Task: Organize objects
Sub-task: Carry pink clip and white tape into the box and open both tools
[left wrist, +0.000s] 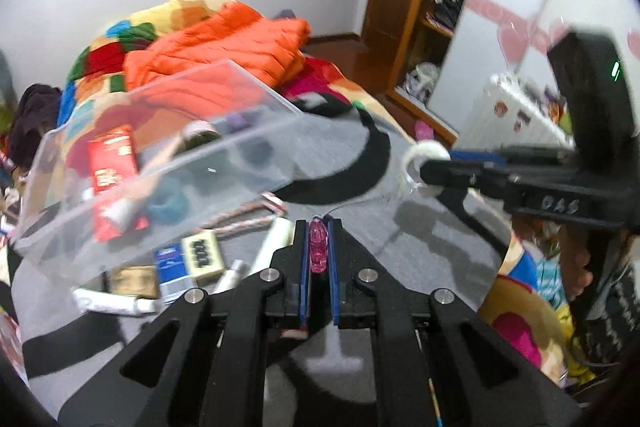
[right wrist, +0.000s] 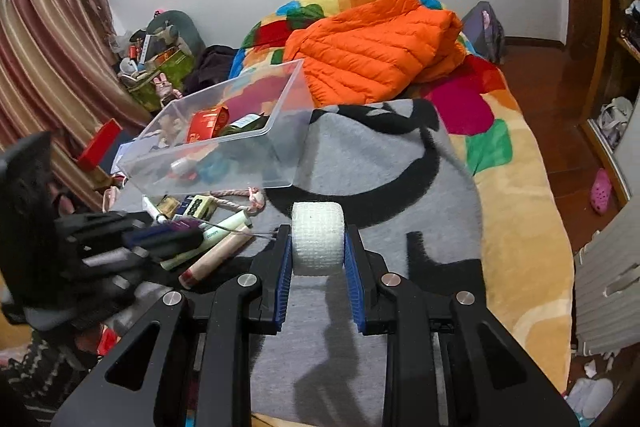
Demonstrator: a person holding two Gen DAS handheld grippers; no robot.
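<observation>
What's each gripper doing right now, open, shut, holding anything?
Left gripper: shut on a small pink translucent object.
Right gripper: shut on a white gauze roll.

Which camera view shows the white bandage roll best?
The right wrist view: the white bandage roll sits centred and sharp between the right gripper fingers. In the left wrist view the roll is small, blurred and partly hidden by that gripper.

1 clear bin (right wrist: 288, 147), 1 gauze roll (right wrist: 318, 241).
</observation>
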